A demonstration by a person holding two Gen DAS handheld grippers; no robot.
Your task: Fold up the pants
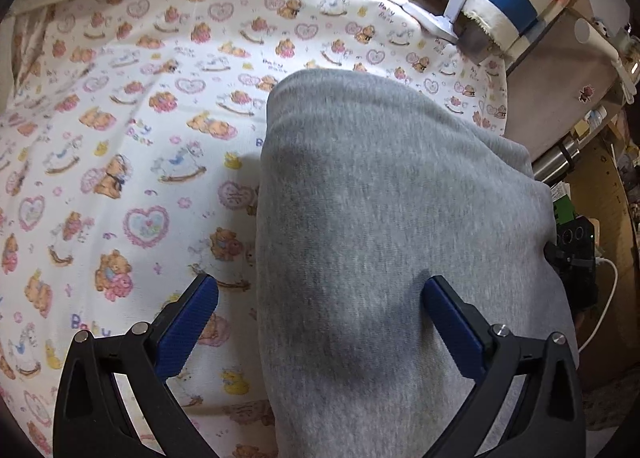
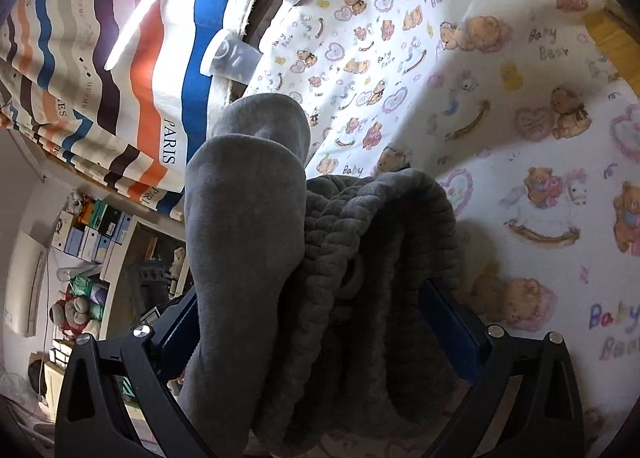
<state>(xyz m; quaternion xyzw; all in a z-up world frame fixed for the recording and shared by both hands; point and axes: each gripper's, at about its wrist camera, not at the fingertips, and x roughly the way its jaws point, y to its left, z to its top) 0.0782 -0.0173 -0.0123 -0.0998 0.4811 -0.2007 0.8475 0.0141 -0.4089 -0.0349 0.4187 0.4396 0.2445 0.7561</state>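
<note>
we saw one pair of grey pants (image 1: 384, 226) lying on a sheet (image 1: 120, 146) printed with bears and hearts. in the left wrist view the pants ran from 6 o'clock up toward 12 o'clock, smooth and flat. our left hand-held gripper (image 1: 320, 322) stood wide apart with nothing between its two blue pads (image 1: 188, 326); one pad sat over the sheet at 8 o'clock, the other over the grey cloth at 4 o'clock. in the right wrist view the pants (image 2: 248, 242) lay bunched, the ribbed waistband (image 2: 380, 258) at centre. our right hand-held gripper (image 2: 316, 330) also stood apart, its two fingers either side of the cloth without pinching it. one striped fabric (image 2: 120, 58) lay at 10 o'clock.
</note>
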